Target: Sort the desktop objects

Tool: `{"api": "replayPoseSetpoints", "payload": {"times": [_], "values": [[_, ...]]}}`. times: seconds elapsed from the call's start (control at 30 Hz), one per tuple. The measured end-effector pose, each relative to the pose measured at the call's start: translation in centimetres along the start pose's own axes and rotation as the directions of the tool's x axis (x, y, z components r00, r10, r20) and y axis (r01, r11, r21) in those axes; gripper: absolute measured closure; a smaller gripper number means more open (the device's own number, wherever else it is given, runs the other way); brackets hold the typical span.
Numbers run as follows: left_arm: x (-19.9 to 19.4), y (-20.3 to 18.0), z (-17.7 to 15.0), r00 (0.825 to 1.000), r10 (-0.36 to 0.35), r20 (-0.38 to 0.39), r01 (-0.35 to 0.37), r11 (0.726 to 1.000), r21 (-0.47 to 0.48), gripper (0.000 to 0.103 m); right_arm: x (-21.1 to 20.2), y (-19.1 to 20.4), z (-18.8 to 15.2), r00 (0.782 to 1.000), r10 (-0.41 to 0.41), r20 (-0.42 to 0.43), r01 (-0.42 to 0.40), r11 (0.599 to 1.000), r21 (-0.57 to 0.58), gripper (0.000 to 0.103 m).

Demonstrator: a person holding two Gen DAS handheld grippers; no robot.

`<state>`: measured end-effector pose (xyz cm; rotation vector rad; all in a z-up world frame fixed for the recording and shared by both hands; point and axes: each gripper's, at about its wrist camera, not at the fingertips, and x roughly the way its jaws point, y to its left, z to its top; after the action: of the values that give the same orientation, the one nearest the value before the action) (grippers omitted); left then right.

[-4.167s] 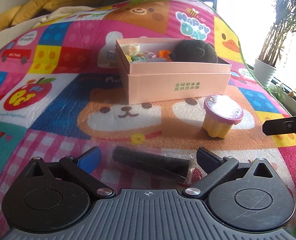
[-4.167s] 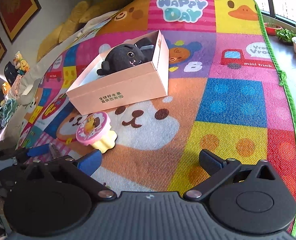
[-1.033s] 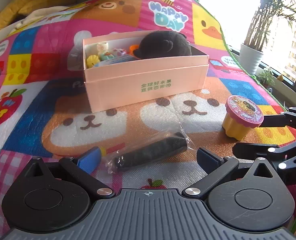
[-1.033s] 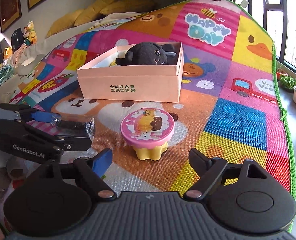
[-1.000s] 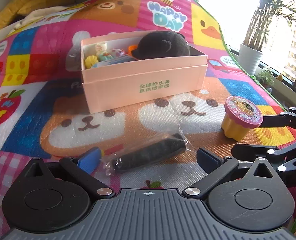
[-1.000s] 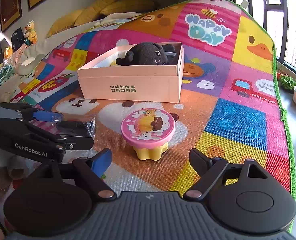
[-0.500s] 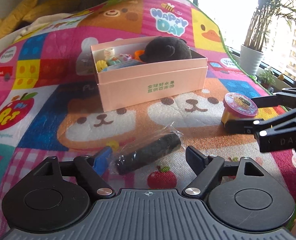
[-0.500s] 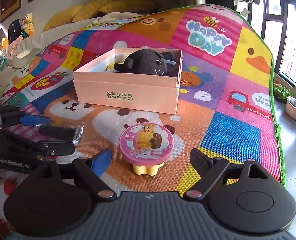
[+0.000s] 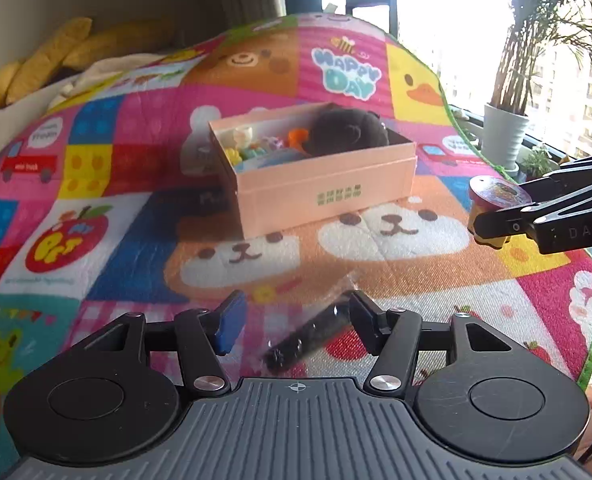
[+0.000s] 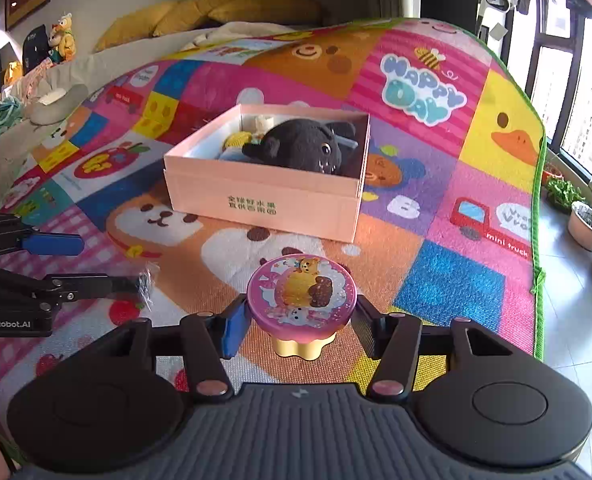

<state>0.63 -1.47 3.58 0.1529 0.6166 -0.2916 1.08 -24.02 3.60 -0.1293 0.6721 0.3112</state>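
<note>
- The left hand-held gripper (image 9: 293, 320) is over the play mat (image 9: 135, 216), and its jaws are closing. Between them is a black roll (image 9: 306, 340) in a clear wrapper.
- The roll lies slanted. Its upper end touches the black right finger (image 9: 362, 314); the blue left pad (image 9: 229, 322) is apart from it. So the roll is between the jaws but not yet pinched from both sides.
- Whether the roll rests on the mat or is lifted, I cannot tell; it is blurred.
- Ahead of the left hand-held gripper stands the pink box (image 9: 324, 196), open, well apart from it. Inside are small coloured toys (image 9: 255, 146) at the left and a black plush (image 9: 348, 132) at the right.
- Beyond the box, at the far right of this view, a white plant pot (image 9: 504, 136) stands by the window.
- The right hand-held gripper (image 10: 300, 322) is also closing. Its blue pad (image 10: 235, 330) and its black finger (image 10: 366, 320) are against the two sides of the pink lid of a cup toy (image 10: 300, 294).
- The cup toy has a yellow fluted base and it stands upright between the jaws.
- The box is ahead of the right hand-held gripper, well apart. To its left, in this view, the left hand-held gripper shows with the wrapper at its tips.
</note>
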Motion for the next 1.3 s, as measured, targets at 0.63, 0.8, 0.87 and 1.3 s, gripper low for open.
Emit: {"api": "replayPoseSetpoints", "payload": {"times": [0.63,0.8,0.87,1.3], "values": [[2.4,0.6,-1.9,0.993,0.050,-0.109,-0.046,0.998,0.036,0.006,1.1,0.7,-2.6,0.999,-0.005,0.032,0.006,1.000,-0.020,0.048],[2.4,2.5,-2.2,0.977,0.181,-0.110,-0.176,0.983,0.051,0.002,1.4,0.0,-3.3,0.999,0.005,0.047,-0.005,1.000,0.006,0.048],[2.3,3.1,-2.3,0.967,0.235,-0.099,-0.229,0.971,0.064,0.001,1.4,0.0,-3.5,0.999,0.003,0.053,-0.003,1.000,0.001,0.044],[1.1,5.4,-2.2,0.967,0.215,-0.138,-0.221,0.975,-0.030,0.000,2.3,-0.4,-4.7,1.000,0.006,-0.025,-0.005,0.999,0.035,0.015]]}}
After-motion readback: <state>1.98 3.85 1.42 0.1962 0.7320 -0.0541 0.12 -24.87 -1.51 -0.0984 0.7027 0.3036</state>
